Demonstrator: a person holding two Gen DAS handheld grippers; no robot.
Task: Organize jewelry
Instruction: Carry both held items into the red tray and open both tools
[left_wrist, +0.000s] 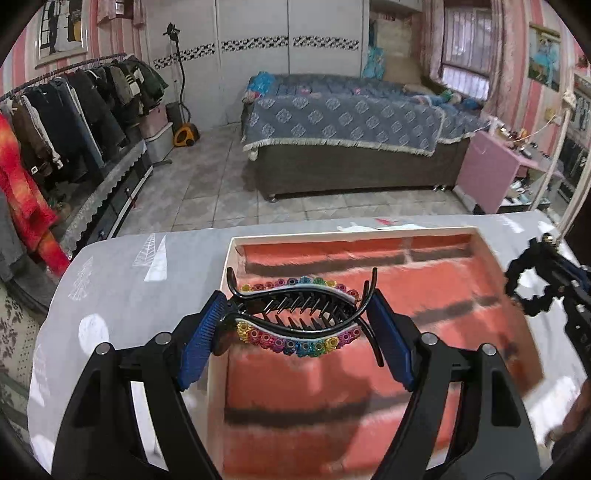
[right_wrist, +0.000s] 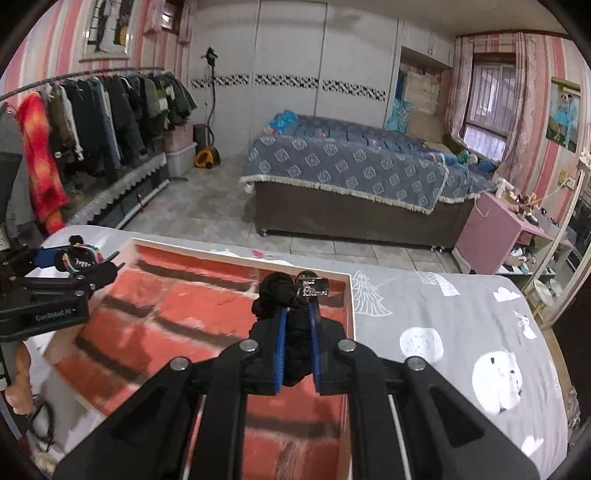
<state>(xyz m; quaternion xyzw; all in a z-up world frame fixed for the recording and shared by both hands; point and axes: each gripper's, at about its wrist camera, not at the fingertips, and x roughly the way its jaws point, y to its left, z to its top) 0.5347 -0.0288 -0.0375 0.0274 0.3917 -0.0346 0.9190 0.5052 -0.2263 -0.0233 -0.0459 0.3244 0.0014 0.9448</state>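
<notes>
the left gripper is clamped wide across one black hair clip trimmed with coloured flowers, held over the near left part of the red-lined tray. the right gripper is pressed together on one black scrunchie, which carries a small tag, over the tray's far right corner. one tray sits on the grey patterned tablecloth, with bare cloth past its white rim on both sides. beyond the table edge lies open tiled floor.

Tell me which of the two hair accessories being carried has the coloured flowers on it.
The hair clip in the left tool: rows of rainbow flowers line both its edges. The scrunchie in the right tool is plain black.
</notes>
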